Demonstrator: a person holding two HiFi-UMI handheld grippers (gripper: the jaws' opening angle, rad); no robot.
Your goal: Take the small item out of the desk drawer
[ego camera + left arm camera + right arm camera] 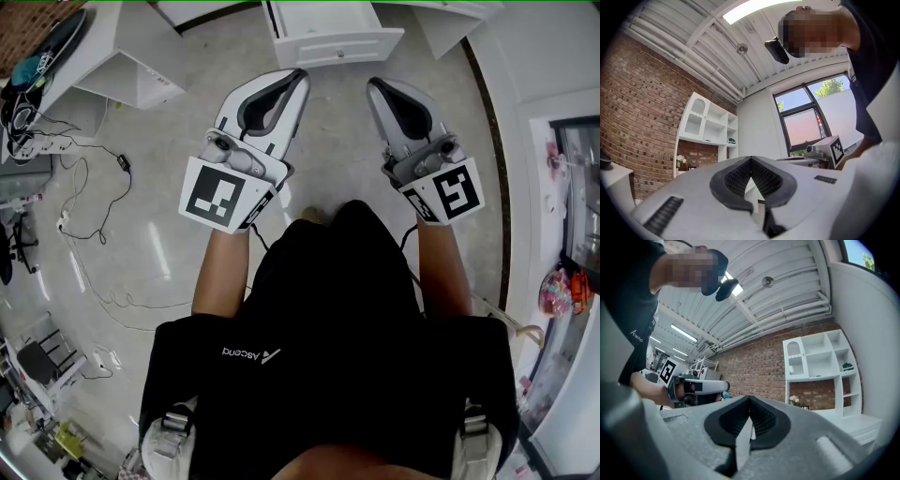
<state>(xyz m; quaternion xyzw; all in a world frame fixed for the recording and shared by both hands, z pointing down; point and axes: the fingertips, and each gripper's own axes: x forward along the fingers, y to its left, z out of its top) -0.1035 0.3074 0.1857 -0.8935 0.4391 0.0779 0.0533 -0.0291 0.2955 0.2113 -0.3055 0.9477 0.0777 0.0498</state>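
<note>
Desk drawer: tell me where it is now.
In the head view the desk drawer stands open at top centre, just beyond the tips of the left gripper and the right gripper.

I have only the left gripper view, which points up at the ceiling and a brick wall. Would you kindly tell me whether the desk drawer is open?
Observer: Yes. In the head view the white drawer stands pulled out, just beyond the tips of the left gripper and the right gripper. I can't make out any item inside it.
Operator: Thank you. Is the right gripper holding anything?
Observer: No. The right gripper view shows its jaws together with nothing between them.
</note>
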